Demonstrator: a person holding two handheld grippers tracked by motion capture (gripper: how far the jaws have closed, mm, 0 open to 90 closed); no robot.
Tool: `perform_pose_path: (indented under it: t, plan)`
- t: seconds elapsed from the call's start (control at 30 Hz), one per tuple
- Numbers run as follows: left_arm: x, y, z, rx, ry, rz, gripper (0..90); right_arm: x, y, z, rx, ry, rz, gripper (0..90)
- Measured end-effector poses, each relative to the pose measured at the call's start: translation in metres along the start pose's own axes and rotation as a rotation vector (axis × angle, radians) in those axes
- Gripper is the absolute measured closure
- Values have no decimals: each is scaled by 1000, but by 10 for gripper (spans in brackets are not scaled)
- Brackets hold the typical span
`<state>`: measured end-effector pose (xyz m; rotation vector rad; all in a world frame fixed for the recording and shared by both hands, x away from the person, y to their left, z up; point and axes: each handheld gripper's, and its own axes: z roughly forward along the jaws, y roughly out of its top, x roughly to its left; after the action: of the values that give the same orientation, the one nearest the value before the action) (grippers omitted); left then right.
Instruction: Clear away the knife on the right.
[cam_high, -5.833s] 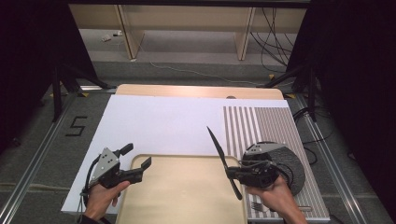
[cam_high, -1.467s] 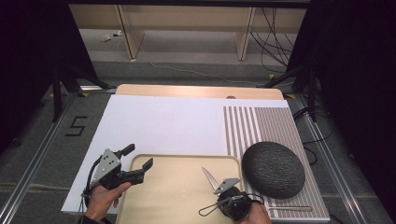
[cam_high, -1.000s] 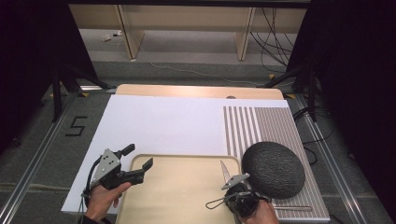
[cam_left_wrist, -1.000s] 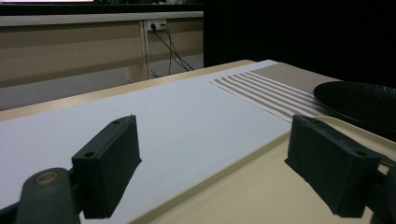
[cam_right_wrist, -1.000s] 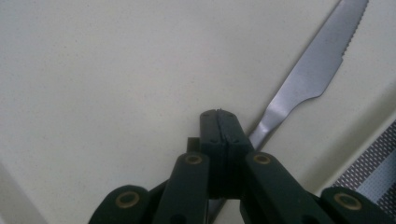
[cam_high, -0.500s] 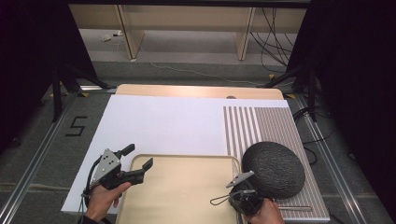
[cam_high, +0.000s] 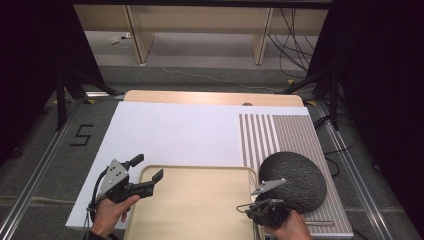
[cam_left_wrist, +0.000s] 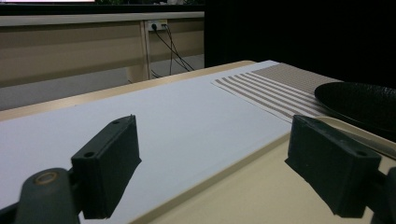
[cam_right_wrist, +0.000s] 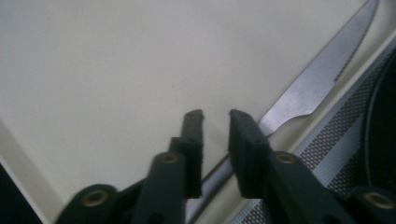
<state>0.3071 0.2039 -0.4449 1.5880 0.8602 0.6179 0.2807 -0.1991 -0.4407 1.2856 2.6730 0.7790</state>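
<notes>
From above, the right gripper (cam_high: 264, 207) sits at the near right corner of the tan tray (cam_high: 195, 200), in the person's right hand (cam_high: 287, 227). You cannot see a knife from up there, because the gripper and hand cover that spot. The right gripper view tells more: a silver knife (cam_right_wrist: 308, 88) lies flat along the tray's edge, and its handle end runs down under the two black fingers (cam_right_wrist: 247, 140). The blade with its little teeth points away from the fingers, up and to the right. The fingers have just been opening. There is a small gap between them now, and they have let go of the knife; it lies on the tray below them, not pinched.

Right beside those fingers is the dark round plate (cam_high: 292, 180), sitting on the striped mat (cam_high: 280, 135).

The left gripper (cam_high: 145, 175) is held by the left hand (cam_high: 112, 212) at the tray's near left corner. The left gripper view shows its fingers (cam_left_wrist: 107, 168) spread wide with nothing between them, one over the white sheet (cam_left_wrist: 177, 116) and one over the tray. Far past them you can see the plate's rim and the mat's stripes.
</notes>
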Motion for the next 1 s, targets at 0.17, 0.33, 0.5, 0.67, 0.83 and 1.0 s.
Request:
perform_pose_path:
  t: [0.17,0.33,0.5,0.67,0.83,1.0]
  plan:
    - [0,0,0,-1,2,-3,165,-8,-3,-13,-73,8,29,532]
    - [0,1,0,3,1,1,164,-19,-8,-24,-124,2,63,423]
    - [0,1,1,2,2,-3,164,-26,-14,-33,-169,-1,77,359]
    - [0,0,2,7,9,-7,164,-30,-20,-42,-197,-6,79,311]
    - [-1,-1,4,15,3,-1,164,-35,-27,-49,-204,-10,79,278]
    - [0,-1,3,14,1,-2,164,-40,-32,-56,-195,-29,86,237]
